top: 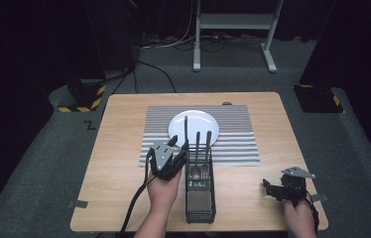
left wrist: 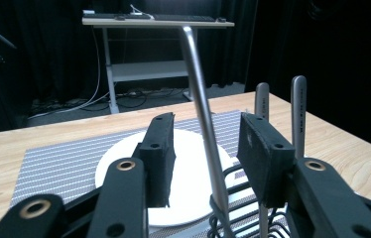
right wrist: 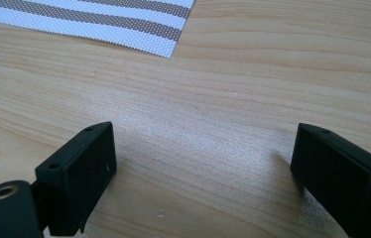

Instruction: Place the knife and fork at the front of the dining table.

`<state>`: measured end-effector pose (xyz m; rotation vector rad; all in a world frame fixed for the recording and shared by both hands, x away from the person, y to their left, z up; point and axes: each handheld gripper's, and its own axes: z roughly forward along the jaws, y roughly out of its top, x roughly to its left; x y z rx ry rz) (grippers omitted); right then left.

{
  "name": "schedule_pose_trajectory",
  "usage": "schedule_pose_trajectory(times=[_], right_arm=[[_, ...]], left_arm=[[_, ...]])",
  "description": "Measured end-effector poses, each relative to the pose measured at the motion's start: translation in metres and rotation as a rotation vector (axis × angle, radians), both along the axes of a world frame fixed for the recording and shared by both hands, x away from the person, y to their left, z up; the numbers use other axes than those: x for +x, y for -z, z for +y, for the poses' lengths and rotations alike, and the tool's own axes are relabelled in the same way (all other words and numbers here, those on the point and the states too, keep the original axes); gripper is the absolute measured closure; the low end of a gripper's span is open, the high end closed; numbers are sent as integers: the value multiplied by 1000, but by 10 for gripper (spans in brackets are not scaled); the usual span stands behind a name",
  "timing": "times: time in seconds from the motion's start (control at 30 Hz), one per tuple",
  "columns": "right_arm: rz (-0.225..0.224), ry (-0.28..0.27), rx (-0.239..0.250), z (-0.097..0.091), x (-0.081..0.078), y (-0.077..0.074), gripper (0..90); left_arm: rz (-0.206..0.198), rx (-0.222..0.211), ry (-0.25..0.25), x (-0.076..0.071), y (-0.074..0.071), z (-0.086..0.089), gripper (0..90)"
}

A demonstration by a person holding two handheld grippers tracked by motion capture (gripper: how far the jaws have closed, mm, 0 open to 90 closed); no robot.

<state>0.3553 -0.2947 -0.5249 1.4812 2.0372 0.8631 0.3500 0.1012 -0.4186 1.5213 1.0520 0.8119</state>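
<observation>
A black wire cutlery caddy (top: pixel 201 198) stands on the wooden table near its front edge, with three metal utensils upright in it. My left gripper (top: pixel 180 144) is at the caddy's far left corner. Its jaws stand on either side of the tallest utensil handle (left wrist: pixel 201 94), with a gap showing on each side and neither pad pressing on it. Two shorter handles (left wrist: pixel 298 99) rise just to the right of that gripper. My right gripper (top: pixel 269 190) rests low over bare wood at the front right, open (right wrist: pixel 203 163) with nothing between its jaws.
A white plate (top: pixel 198 121) lies on a grey striped placemat (top: pixel 233 144) in the middle of the table, just beyond the caddy. A corner of that mat (right wrist: pixel 163 34) lies ahead of the right gripper. Past the table's far edge stands a white desk frame (top: pixel 233 22).
</observation>
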Motion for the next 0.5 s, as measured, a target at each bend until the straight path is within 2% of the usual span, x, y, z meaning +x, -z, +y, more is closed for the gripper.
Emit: schedule_pose_trajectory(times=[0.27,0.5], right_arm=[[0,0,-1,0,0,0,103],[-1,-1,-2,0,-1,0,103]], left_arm=[[47,-3,5,10,4,-7,653],[46,-9,2,12,6,-9,713]])
